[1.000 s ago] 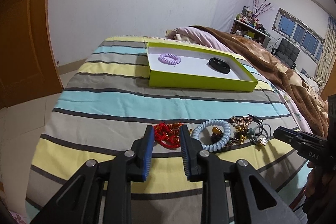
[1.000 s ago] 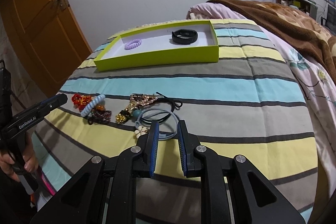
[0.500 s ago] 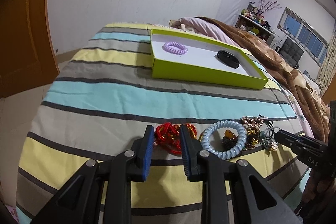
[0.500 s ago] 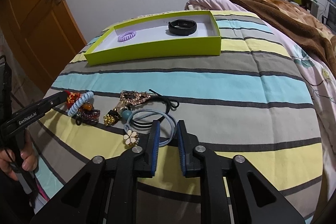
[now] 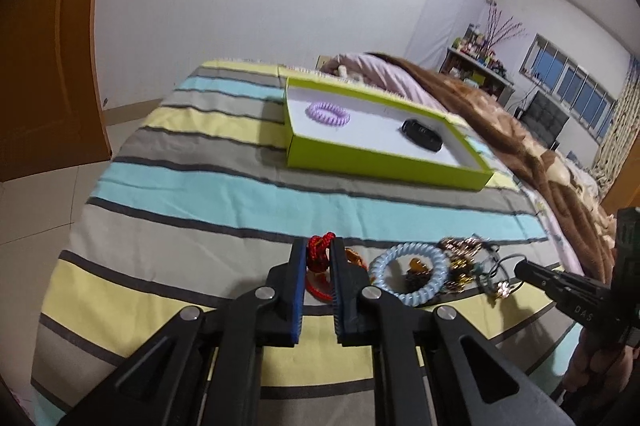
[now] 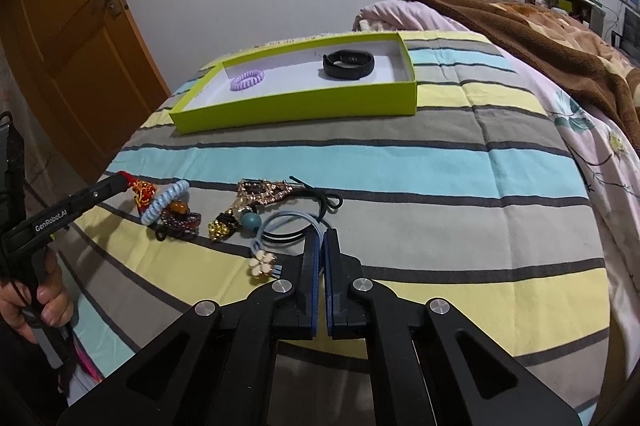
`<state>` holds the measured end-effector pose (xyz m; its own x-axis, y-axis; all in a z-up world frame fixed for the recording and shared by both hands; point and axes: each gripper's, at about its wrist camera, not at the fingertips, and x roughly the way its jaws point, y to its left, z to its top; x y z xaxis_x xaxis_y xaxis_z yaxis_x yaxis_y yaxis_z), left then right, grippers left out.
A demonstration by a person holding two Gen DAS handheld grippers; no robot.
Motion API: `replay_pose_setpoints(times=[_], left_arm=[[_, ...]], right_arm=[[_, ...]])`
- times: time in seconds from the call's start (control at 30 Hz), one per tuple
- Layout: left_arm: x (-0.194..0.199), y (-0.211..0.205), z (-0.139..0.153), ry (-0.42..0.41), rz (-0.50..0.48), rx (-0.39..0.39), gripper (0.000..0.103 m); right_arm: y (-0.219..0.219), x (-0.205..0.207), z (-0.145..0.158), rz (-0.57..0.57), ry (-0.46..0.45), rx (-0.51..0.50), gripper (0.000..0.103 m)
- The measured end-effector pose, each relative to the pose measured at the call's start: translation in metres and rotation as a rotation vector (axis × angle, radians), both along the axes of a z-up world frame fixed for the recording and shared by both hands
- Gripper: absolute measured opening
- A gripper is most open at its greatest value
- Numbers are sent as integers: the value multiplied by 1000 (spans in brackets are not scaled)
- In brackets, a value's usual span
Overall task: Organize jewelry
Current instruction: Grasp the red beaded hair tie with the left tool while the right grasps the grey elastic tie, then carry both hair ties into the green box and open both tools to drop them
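Left hand-held gripper: clamped on the red knotted cord bracelet, knot pinched between the blue pads, a red loop trailing down onto the bed below. Just right of it on the striped bedspread: pale blue coil hair tie, with an amber and dark beaded piece inside its ring. Further right: gold rhinestone clip, tangled with thin black elastics.

Right hand-held gripper: fingers pressed almost together, nipping the light blue elastic hair band at its near right side. Cream flower charm lying at the band's near left end, just beside the left finger. Teal bead and gold cluster to the left of the band; black bow-tied elastic behind it, touching the gold rhinestone clip.

Lime green box well apart from the pile, across the turquoise stripe at the far side of the bed. Inside on its white floor: lilac coil hair tie toward the left end, black wristband toward the right end, the two clearly apart.

Brown blanket heaped along the right side of the bed; orange wooden door at left.
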<state>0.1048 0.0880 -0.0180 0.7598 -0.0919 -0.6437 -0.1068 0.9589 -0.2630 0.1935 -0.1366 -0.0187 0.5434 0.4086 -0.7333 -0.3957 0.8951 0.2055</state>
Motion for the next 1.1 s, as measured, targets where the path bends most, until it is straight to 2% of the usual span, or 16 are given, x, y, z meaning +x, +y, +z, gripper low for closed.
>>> replay_pose_setpoints(times=[0.33, 0.77, 1.1], left_arm=[[-21, 0, 32, -75, 6, 12, 12], [-46, -24, 64, -149, -43, 29, 12], [-50, -32, 78, -176, -48, 41, 12]], right_arm=[[-6, -16, 25, -5, -61, 29, 2], [-3, -45, 70, 26, -169, 60, 2], [1, -53, 87, 39, -209, 74, 2]])
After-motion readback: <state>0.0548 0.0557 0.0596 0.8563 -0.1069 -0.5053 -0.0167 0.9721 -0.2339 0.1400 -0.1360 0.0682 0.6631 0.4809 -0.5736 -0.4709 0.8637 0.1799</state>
